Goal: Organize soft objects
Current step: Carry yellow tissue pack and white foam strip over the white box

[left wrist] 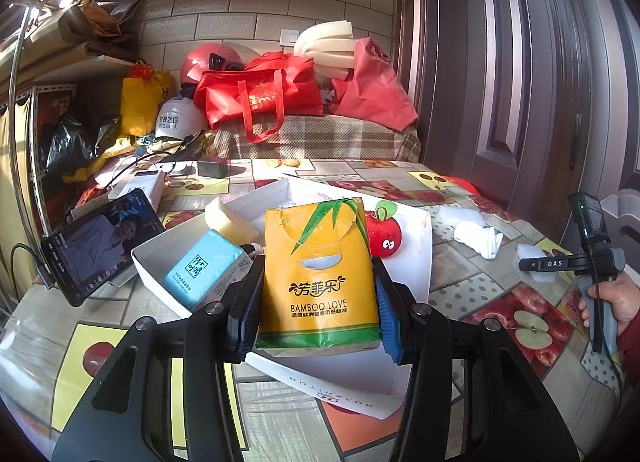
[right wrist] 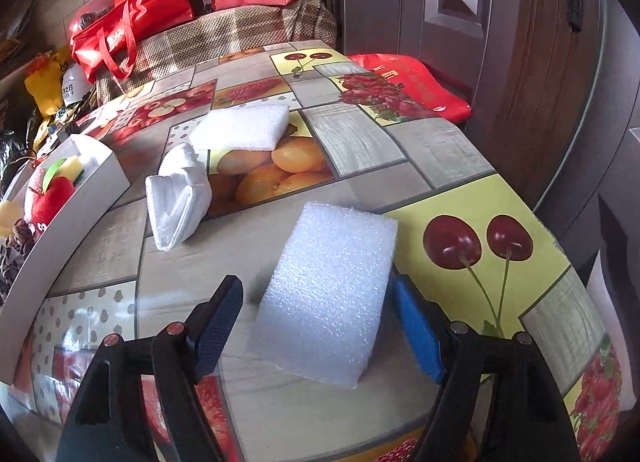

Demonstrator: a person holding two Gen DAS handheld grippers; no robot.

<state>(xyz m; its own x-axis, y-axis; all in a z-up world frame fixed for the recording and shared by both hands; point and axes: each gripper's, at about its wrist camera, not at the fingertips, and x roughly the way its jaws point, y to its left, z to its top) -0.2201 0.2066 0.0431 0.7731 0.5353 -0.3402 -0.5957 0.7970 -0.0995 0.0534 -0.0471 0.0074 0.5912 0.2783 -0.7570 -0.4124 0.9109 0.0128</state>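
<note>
My left gripper [left wrist: 318, 262] is shut on a yellow "Bamboo Love" tissue pack [left wrist: 320, 274], held upright over the white box [left wrist: 420, 258]. In that box lie a blue tissue pack [left wrist: 204, 266], a yellow sponge [left wrist: 230, 218] and a red apple plush [left wrist: 384, 236]. My right gripper [right wrist: 316, 282] is open and points down at a white foam block [right wrist: 328, 290] lying on the table between its fingers. A gap shows at the left pad; the right pad sits close to the block's edge. A folded white cloth [right wrist: 178, 198] and a white foam pad [right wrist: 242, 128] lie farther back.
A phone [left wrist: 100, 246] leans at the left beside a power bank [left wrist: 144, 186]. Red bags [left wrist: 260, 94] and helmets are piled behind the table. A brown door [right wrist: 520, 62] stands to the right, past the table's edge [right wrist: 560, 246]. A hand [left wrist: 616, 302] holds the right gripper's handle.
</note>
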